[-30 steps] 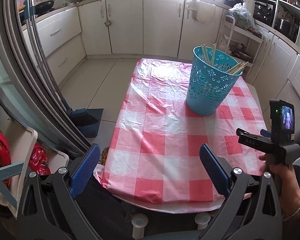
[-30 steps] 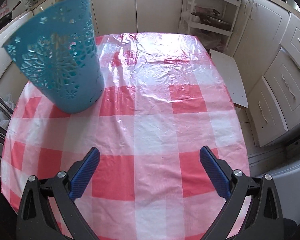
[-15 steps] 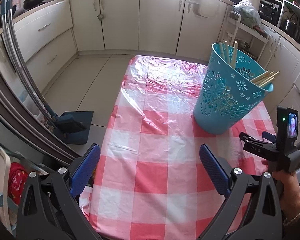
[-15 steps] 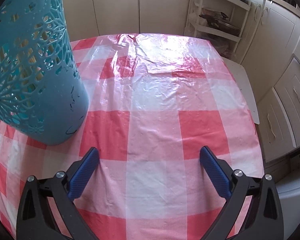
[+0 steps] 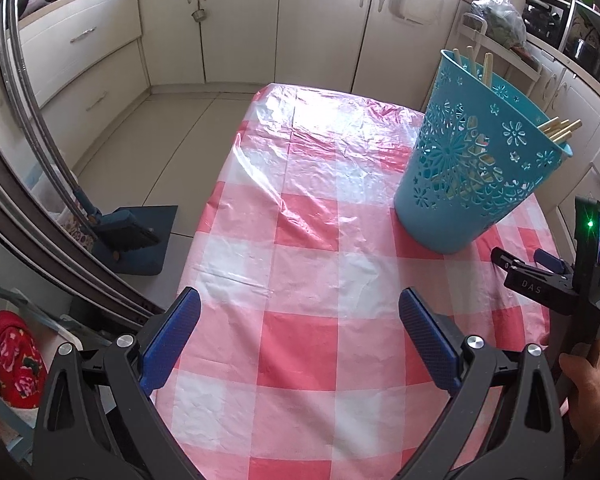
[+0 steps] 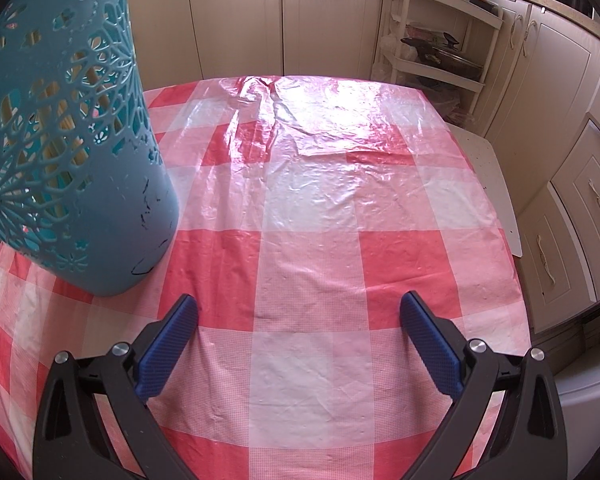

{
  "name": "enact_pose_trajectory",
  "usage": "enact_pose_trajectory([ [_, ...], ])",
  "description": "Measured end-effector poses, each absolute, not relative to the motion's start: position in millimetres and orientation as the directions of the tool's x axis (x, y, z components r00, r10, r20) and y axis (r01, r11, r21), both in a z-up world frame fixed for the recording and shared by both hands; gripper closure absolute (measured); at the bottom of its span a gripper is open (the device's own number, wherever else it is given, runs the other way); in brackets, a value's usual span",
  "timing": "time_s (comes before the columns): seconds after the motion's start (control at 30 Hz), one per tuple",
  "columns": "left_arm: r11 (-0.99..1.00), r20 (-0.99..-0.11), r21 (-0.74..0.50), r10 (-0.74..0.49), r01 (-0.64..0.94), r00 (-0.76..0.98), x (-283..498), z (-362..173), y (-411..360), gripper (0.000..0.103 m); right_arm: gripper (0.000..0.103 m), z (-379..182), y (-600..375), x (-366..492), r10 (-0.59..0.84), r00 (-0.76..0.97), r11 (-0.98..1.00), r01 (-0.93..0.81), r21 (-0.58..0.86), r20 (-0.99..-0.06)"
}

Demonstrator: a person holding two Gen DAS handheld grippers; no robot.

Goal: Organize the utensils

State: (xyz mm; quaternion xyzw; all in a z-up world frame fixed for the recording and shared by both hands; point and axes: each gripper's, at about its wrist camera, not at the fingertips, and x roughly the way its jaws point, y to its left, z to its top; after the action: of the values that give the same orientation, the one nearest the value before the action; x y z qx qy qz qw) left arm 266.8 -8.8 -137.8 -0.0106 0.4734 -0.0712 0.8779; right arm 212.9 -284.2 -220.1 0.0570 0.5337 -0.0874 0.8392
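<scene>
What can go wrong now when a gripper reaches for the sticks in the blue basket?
1. The blue basket is tall and narrow-based; pulling the chopsticks sideways might tip it.
2. The plastic tablecloth is loose and wrinkled, so the basket may slide.
3. The open right gripper is close to the basket and could bump it.

Basket on tabletop, chopsticks inside; cabinets behind; dustpan on floor, left.

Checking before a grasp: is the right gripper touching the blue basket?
Apart. In the right wrist view the open right gripper shows a strip of checked tablecloth between its left fingertip and the blue basket.
</scene>
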Motion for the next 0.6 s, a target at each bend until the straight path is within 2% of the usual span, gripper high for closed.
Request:
enact_pose_trajectory([
  [0.6,0.986,-0.85,-0.12,-0.164,0.119,0.501,265.5,-150.6,-6.5,0.007,0.007,-219.7,-283.9,213.0,-0.086,0.414,0.978,0.208,0.002,-0.906],
])
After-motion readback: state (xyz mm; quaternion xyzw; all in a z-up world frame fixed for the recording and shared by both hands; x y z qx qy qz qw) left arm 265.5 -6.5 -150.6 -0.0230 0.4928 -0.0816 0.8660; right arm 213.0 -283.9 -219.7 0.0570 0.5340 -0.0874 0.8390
